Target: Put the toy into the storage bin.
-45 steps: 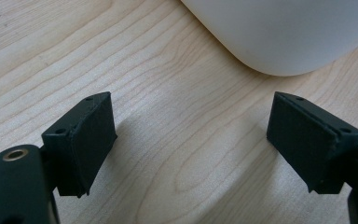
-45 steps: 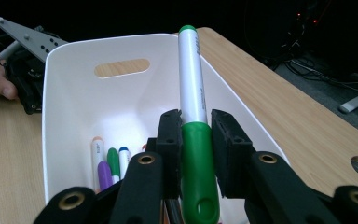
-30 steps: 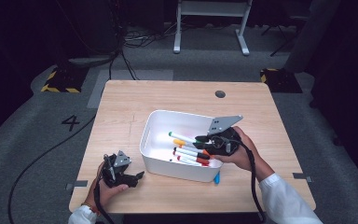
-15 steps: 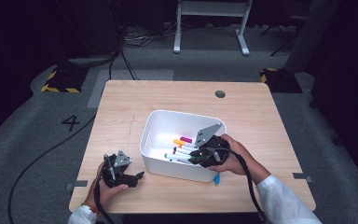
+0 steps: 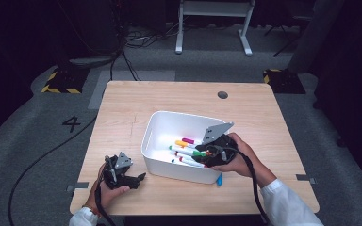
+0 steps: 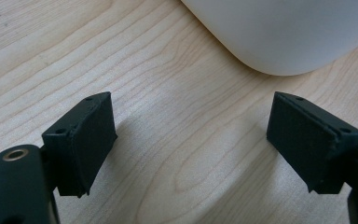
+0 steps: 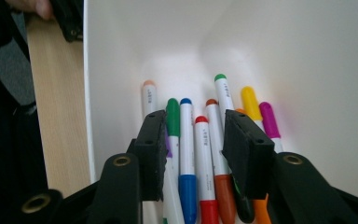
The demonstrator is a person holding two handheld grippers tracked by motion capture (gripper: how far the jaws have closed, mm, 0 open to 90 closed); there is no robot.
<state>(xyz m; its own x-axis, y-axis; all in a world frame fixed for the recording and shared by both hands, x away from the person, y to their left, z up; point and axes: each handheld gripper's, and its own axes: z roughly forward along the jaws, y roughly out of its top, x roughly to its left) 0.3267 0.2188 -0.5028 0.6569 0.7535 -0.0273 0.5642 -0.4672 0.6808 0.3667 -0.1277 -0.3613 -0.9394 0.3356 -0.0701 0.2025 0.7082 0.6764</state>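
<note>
Jaws of the right gripper point(image 7: 193, 154), just opening, straddle loose coloured felt-tip markers point(image 7: 204, 163) in a white plastic bin point(image 5: 162, 129). Left gripper point(image 6: 191, 140) rests released on the wooden table point(image 6: 168, 140).

The bench point(image 5: 169, 101) is a light wooden top with rounded corners, and it stands on a grey floor point(image 5: 37, 141). Near its far edge there is a small dark round hole point(image 5: 222, 94). A white bin point(image 5: 169, 136) stands directly on the bench, a little to the near side of the middle. Just beside the near right corner of the bin a blue marker point(image 5: 219, 179) lies on the wood. The left tongs point(image 5: 140, 177) rest on the bench at its near left part, close to the bin.
</note>
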